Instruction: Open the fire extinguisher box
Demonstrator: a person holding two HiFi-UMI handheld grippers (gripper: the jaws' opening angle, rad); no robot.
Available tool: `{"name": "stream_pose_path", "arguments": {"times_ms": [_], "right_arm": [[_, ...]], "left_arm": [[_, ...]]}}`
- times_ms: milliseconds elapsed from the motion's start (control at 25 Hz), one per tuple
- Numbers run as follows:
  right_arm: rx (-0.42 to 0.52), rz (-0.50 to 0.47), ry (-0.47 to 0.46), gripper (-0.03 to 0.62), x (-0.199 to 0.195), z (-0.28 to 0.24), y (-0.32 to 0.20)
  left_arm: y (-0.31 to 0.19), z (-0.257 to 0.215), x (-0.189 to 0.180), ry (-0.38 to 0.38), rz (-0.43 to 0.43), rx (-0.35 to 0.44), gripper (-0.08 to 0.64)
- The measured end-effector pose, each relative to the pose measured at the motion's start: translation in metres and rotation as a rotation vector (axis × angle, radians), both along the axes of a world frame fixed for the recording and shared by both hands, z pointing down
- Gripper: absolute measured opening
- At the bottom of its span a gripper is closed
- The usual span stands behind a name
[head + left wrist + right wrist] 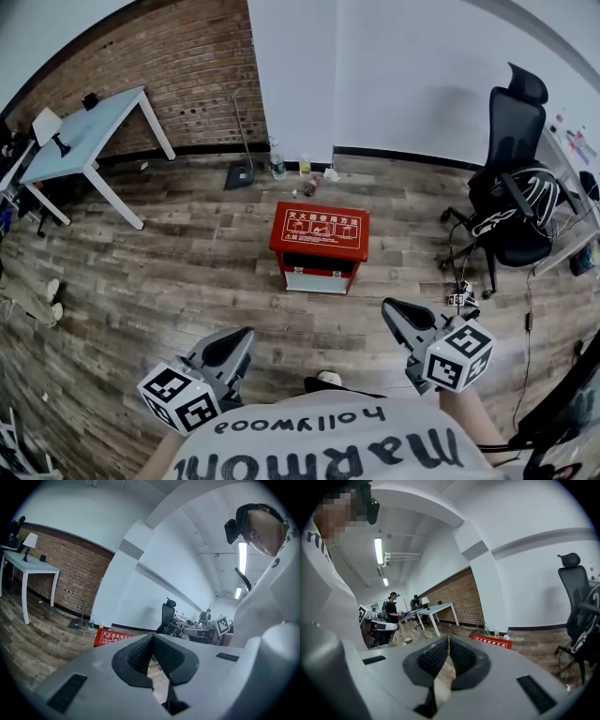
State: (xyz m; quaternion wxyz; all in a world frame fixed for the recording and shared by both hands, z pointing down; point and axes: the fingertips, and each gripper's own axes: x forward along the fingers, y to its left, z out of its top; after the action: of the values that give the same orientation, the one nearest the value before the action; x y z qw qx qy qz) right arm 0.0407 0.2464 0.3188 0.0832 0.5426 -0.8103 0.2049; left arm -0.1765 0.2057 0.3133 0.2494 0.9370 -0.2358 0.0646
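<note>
Both pairs of jaws are clenched on nothing: the left gripper (240,337) and the right gripper (390,307) each show ribbed pads pressed tip to tip in their own views. Well apart from both, the fire extinguisher box (320,246) stands on the wooden floor (187,272) at 12 o'clock from the person, lid apparently down, front face turned toward 6 o'clock. Its long axis runs roughly 9 to 3 o'clock. It lies at about 1 o'clock from the left gripper and 11 o'clock from the right, which looks the nearer of the two.
</note>
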Motion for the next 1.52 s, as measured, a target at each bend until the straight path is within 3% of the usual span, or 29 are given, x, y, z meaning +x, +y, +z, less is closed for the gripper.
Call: {"name": "stream_pose_path", "arguments": {"times_ms": [360,480,640,880,1160,1280,1400,1520], "right_arm": [[-0.037,0.028,-0.031,0.011,0.059,0.025,-0.017],[-0.039,0.031,-0.038,0.011,0.068,0.029,-0.018],[-0.052,0.047,-0.04,0.011,0.082,0.039,-0.017],[-0.061,0.05,-0.059,0.011,0.09,0.038,-0.022],[-0.043,0.07,-0.086,0.011,0.103,0.039,-0.024],[-0.04,0.088,-0.153,0.011,0.107,0.048,-0.027],[-0.044,0.067,-0.208,0.011,0.102,0.055,-0.034],[-0.02,0.044,-0.188,0.012,0.093,0.055,-0.041]], "left_arm": [[-0.027,0.006,0.067,-0.021,0.032,0.019,0.006],[-0.033,0.009,0.078,-0.04,0.051,0.023,0.006],[-0.042,0.009,0.094,-0.012,0.048,0.003,0.006],[-0.051,-0.006,0.123,-0.001,0.088,0.053,0.006],[-0.055,0.001,0.131,0.009,0.063,0.003,0.006],[-0.054,0.003,0.13,-0.039,0.076,0.024,0.006],[-0.057,0.002,0.116,-0.092,0.036,0.047,0.006],[-0.059,0.003,0.098,-0.122,-0.014,0.021,0.006]]}}
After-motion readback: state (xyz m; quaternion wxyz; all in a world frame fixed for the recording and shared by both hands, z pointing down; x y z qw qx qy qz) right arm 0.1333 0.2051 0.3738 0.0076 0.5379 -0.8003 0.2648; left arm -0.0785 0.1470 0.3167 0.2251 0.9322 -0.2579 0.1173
